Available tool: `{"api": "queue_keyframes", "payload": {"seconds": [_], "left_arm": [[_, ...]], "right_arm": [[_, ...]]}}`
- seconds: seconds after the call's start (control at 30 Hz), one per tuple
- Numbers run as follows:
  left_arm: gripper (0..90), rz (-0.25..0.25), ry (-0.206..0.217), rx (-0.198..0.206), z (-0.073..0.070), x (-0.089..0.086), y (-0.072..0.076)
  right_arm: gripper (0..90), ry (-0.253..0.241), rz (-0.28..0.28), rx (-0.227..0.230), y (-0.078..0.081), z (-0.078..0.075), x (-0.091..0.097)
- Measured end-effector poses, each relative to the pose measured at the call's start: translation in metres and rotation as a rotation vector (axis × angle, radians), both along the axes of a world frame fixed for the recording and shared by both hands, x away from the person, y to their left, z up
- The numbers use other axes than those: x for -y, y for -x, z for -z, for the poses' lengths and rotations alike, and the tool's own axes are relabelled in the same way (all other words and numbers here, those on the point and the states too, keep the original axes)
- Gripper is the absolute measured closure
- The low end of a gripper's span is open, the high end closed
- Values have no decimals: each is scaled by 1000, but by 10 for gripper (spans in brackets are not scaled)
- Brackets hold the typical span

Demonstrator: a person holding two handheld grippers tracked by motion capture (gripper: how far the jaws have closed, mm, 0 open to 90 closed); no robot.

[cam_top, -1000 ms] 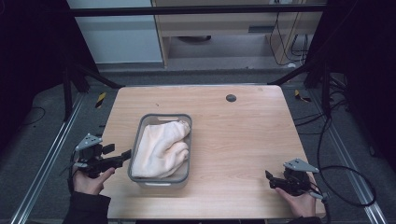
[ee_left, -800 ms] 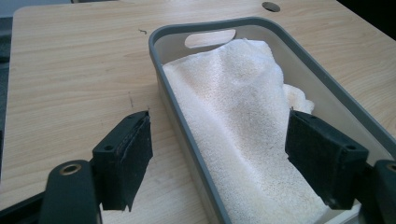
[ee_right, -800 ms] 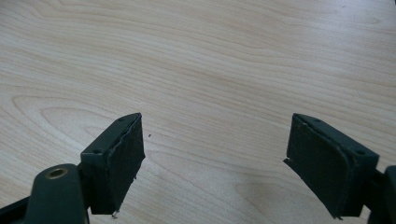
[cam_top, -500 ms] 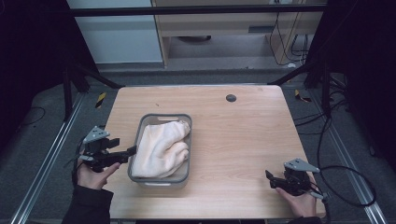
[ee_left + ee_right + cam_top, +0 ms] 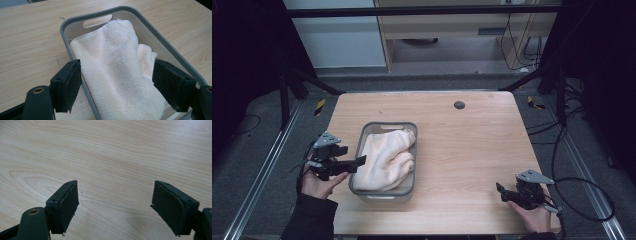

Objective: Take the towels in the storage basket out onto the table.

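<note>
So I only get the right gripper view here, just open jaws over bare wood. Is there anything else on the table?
Observer: Yes, a grey basket left of centre, holding a cream towel.
Operator: Where's the other gripper?
Observer: The left gripper is open at the basket's left edge, one jaw outside the rim, one over the towel.
Operator: Touching the towel?
Observer: I cannot tell.
</note>
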State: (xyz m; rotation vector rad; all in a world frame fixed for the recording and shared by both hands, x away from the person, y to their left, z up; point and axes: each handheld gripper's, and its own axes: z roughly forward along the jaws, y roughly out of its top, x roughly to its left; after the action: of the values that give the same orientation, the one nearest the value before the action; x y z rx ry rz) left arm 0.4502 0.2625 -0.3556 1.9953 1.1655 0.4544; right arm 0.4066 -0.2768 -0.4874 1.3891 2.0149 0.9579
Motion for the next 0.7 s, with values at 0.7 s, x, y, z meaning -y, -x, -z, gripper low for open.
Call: {"api": "queue_keyframes", "payload": {"seconds": [0.7], "left_arm": [[208, 91, -90, -82, 0, 40, -12]], "right_arm": [[205, -11, 3, -13, -1, 0, 1]]}}
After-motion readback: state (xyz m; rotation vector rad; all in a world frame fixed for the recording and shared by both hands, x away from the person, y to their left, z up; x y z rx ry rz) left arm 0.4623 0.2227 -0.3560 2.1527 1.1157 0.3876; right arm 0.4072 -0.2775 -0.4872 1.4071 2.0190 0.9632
